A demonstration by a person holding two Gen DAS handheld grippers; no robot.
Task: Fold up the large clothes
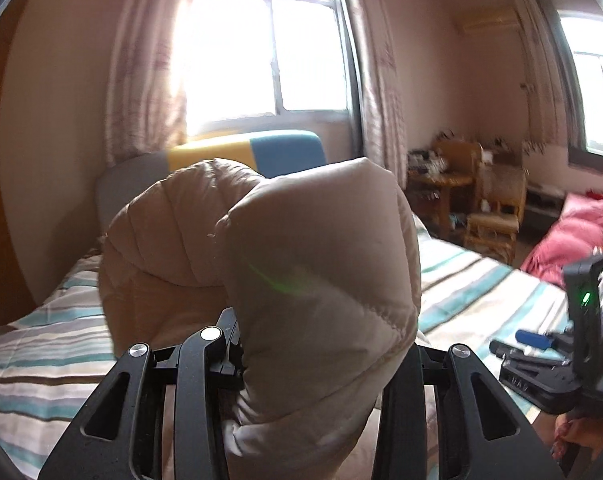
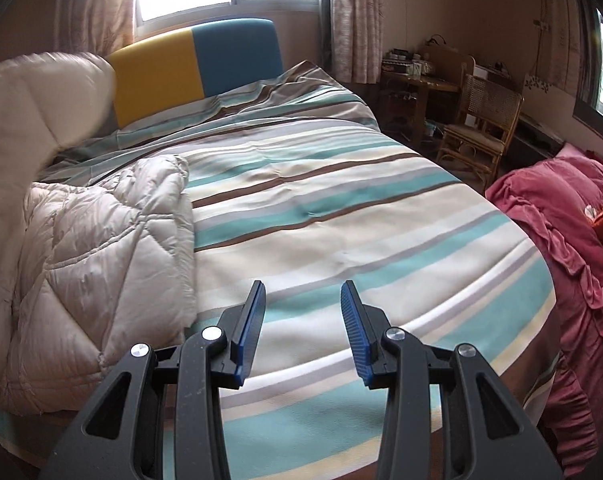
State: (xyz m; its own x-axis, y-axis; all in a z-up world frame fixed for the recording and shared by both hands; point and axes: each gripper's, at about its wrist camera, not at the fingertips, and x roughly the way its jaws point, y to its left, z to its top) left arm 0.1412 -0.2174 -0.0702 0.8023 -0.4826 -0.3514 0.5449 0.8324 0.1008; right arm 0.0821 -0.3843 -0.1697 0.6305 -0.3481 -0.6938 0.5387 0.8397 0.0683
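A beige quilted puffer jacket [image 1: 301, 240] fills the middle of the left wrist view, one thick fold of it raised above the striped bed. My left gripper [image 1: 313, 344] is shut on that fold, and the cloth hides both fingertips. In the right wrist view the rest of the jacket [image 2: 101, 248] lies bunched on the bed's left side, with the lifted part [image 2: 41, 96] blurred at the upper left. My right gripper [image 2: 303, 292] hovers over the striped bedcover [image 2: 341, 208], open, with nothing between its blue pads. It also shows at the right edge of the left wrist view [image 1: 541, 352].
A yellow and blue headboard [image 2: 197, 64] stands under the window. A dark pink quilt [image 2: 561, 220] lies bunched along the bed's right side. Beyond it stand a wicker chair [image 2: 485, 120] and a cluttered wooden table [image 2: 417, 80].
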